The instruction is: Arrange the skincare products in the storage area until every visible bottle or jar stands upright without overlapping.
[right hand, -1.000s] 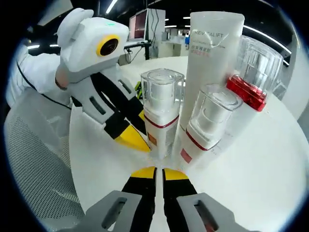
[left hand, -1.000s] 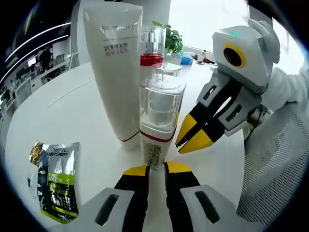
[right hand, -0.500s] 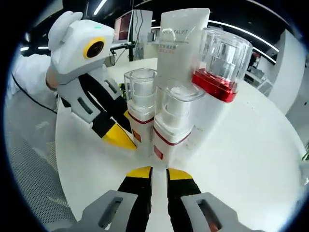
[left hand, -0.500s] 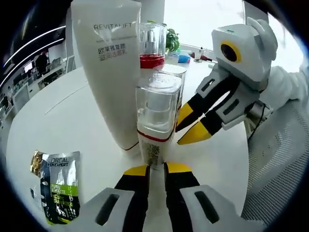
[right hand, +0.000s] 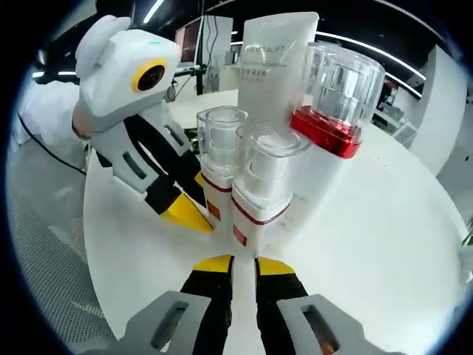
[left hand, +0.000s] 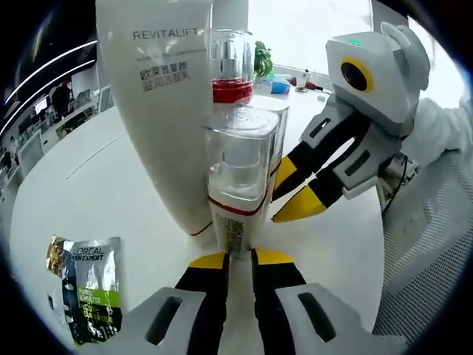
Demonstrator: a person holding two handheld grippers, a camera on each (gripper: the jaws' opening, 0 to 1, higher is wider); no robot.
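Four skincare containers stand upright in a tight cluster on the white table (left hand: 89, 170). A tall white Revitalift tube (left hand: 159, 111) (right hand: 277, 66) stands at the back. Beside it is a red-collared bottle (left hand: 231, 74) (right hand: 332, 111) with a clear cap. Two white pump bottles with clear caps and red bands stand close together: one (left hand: 240, 185) (right hand: 220, 159) nearest my left gripper, the other (left hand: 272, 122) (right hand: 262, 185) nearest my right. My left gripper (left hand: 239, 260) (right hand: 188, 213) is shut, tips just short of its bottle's base. My right gripper (right hand: 242, 265) (left hand: 284, 211) is shut and holds nothing.
A L'Oreal sachet (left hand: 85, 292) lies flat on the table to the left of my left gripper. A person's white sleeve (right hand: 52, 118) and a mesh chair (left hand: 436, 244) are behind the grippers. Small items and a plant (left hand: 264, 59) sit at the table's far side.
Both views have drawn slightly nearer the cluster. The right gripper's tips have come up beside the pump bottles. The bottles themselves have stayed put.
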